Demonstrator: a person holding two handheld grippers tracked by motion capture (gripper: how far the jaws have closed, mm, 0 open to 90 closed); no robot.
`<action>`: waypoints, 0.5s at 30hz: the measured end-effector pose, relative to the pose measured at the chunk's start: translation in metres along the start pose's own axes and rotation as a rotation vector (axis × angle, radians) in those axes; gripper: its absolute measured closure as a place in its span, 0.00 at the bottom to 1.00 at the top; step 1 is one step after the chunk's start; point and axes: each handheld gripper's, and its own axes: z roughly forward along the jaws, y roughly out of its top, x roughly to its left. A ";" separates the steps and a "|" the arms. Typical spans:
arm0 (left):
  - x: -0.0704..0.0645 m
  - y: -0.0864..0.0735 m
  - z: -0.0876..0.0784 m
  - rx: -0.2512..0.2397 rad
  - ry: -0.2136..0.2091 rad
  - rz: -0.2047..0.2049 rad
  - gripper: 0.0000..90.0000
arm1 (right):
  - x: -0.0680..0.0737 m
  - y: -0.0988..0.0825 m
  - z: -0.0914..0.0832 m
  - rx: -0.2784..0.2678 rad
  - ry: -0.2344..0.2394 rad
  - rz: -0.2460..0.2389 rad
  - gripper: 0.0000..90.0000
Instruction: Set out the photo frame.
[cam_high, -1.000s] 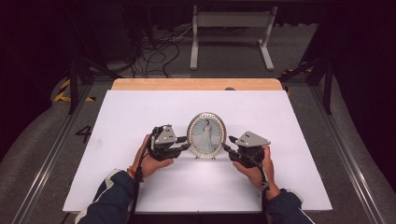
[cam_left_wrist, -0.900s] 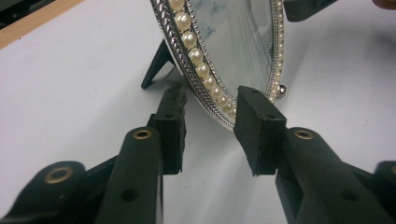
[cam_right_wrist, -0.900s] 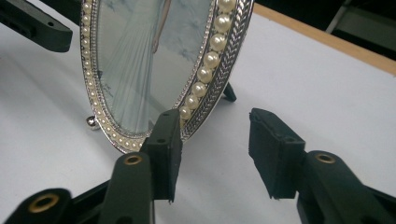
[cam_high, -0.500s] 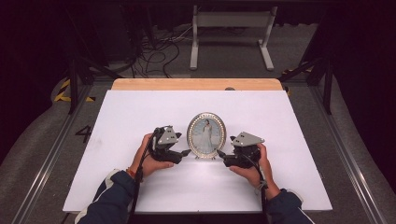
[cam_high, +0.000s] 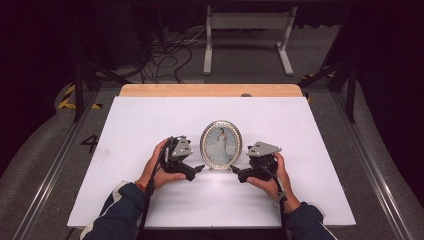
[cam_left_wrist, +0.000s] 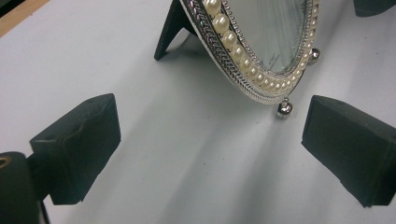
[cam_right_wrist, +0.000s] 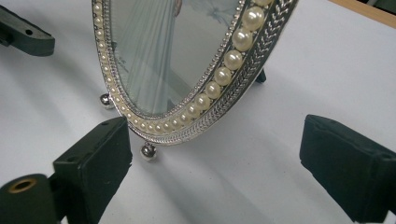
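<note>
An oval silver picture frame (cam_high: 220, 144) with a pearl rim stands upright on the white tabletop (cam_high: 150, 115), propped on its black back leg (cam_left_wrist: 168, 32). My left gripper (cam_high: 200, 169) sits at its lower left and my right gripper (cam_high: 234, 170) at its lower right, both low over the table. The left gripper (cam_left_wrist: 210, 140) is open, and the frame (cam_left_wrist: 252, 56) and its ball foot (cam_left_wrist: 285, 108) lie just ahead of the jaws. The right gripper (cam_right_wrist: 219, 163) is open too, with the frame (cam_right_wrist: 187, 70) close to one pad but untouched. Both pairs of jaws have just been opening.
A wooden strip (cam_high: 210, 90) runs along the table's far edge. Behind it on the floor are cables (cam_high: 165, 55) and a metal stand (cam_high: 247, 30). Metal rails (cam_high: 50, 170) flank the table. The person's sleeves (cam_high: 122, 212) come in from the near edge.
Both grippers have eased slightly back from the frame's lower sides. The frame stands where it was.
</note>
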 end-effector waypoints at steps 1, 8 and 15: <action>0.000 0.000 -0.001 -0.003 0.005 -0.002 0.05 | 0.000 0.000 0.000 0.002 -0.005 -0.003 0.09; 0.000 -0.001 -0.009 -0.018 0.012 0.021 0.06 | -0.001 0.001 -0.001 0.019 -0.023 -0.034 0.09; -0.002 -0.002 -0.020 -0.019 0.057 0.066 0.07 | 0.000 0.003 -0.007 0.043 -0.038 -0.101 0.10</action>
